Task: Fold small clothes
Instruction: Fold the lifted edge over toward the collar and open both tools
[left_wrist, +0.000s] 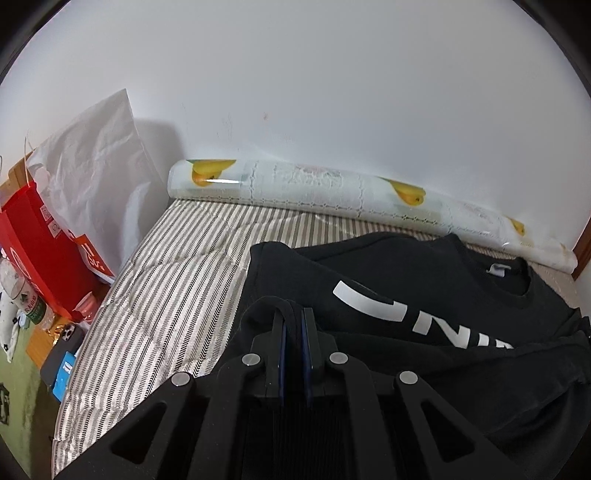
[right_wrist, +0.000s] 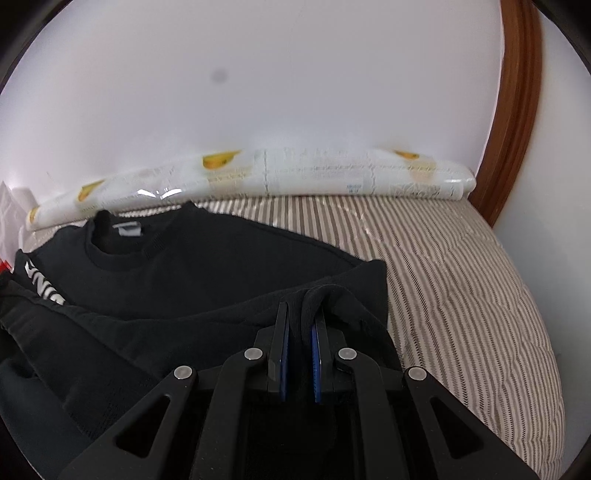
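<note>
A black T-shirt (left_wrist: 424, 280) with white lettering lies on the striped bed, collar and white label toward the wall. It also shows in the right wrist view (right_wrist: 207, 266). My left gripper (left_wrist: 293, 314) is shut on a fold of the shirt's black fabric at its left edge and holds it lifted. My right gripper (right_wrist: 303, 314) is shut on a bunched fold of the same shirt at its right edge. The lower part of the shirt is doubled over toward the collar.
A striped bed cover (left_wrist: 177, 295) lies under the shirt. A rolled sheet printed with yellow fruit (left_wrist: 332, 184) lies along the white wall. A red bag (left_wrist: 40, 251), a white bag and bottles stand at the left. A wooden frame (right_wrist: 517, 110) curves at the right.
</note>
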